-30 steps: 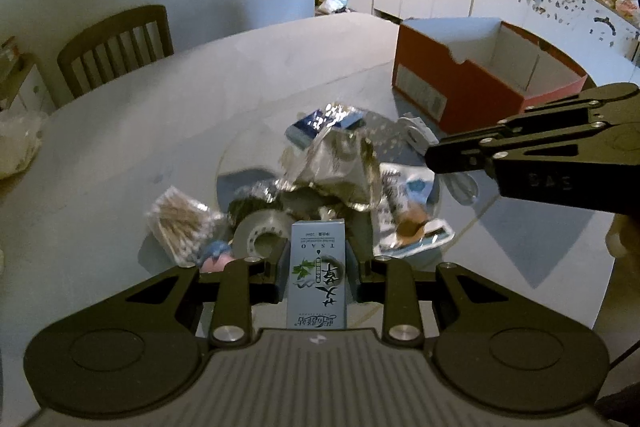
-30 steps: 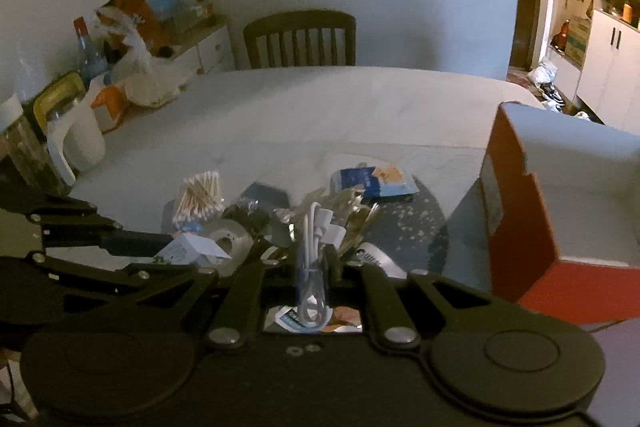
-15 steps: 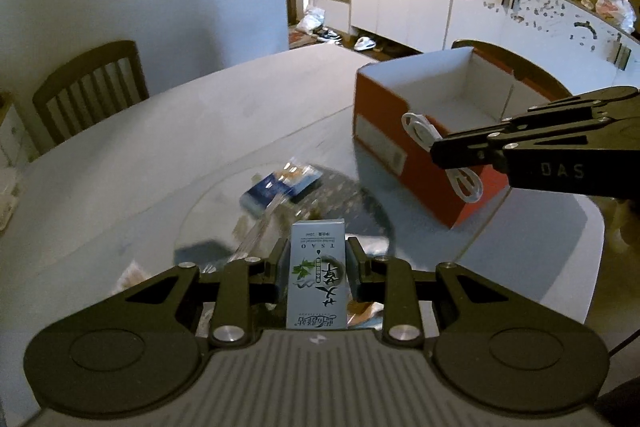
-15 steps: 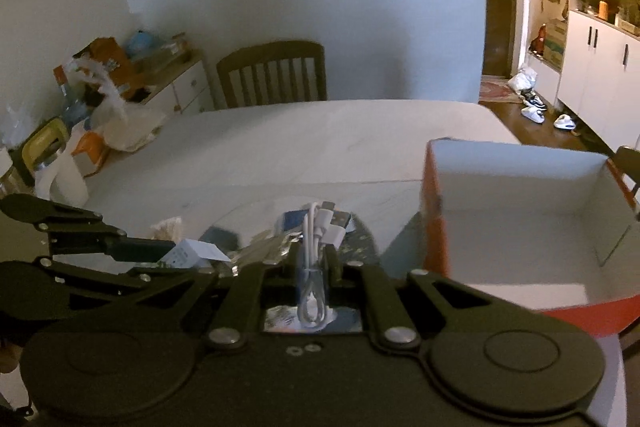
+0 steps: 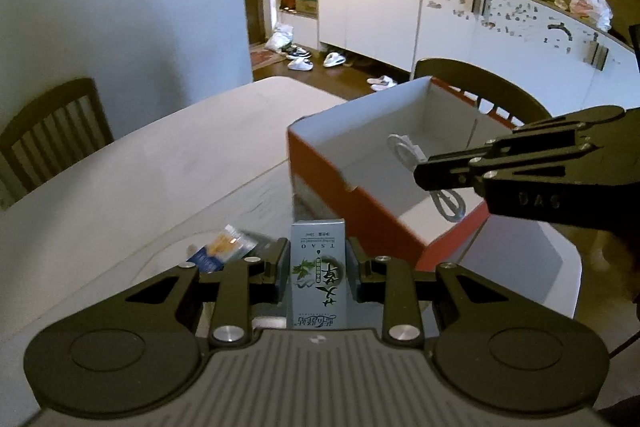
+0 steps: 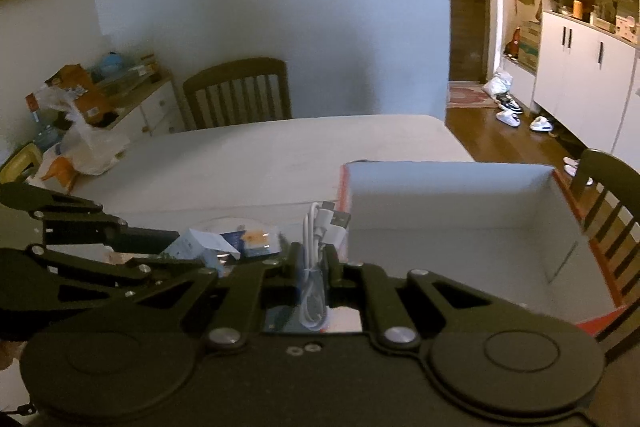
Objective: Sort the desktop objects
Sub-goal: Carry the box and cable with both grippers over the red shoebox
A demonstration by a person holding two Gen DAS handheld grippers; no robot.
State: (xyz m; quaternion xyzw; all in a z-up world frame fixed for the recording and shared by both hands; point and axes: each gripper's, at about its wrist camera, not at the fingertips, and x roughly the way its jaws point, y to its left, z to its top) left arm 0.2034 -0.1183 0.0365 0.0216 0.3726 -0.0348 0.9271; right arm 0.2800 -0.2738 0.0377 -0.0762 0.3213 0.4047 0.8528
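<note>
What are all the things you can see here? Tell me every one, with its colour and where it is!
Small carton: one, pale blue-green with leaf print, clamped in the left gripper.
Cable: one, white, coiled, clamped in the right gripper, at the box's near edge.
Box: one, orange outside, white inside, open, on the table's right side.
Packet: one, blue and orange, lying on the table near the box.
Table: one, pale, under everything.
Chairs: two seen, dark wood, one at the far side, one behind the box.
Cupboards: white, along the far wall.
Shoes: several, mostly white, on the floor.
Left gripper: one, black.
Right gripper: one, black.
</note>
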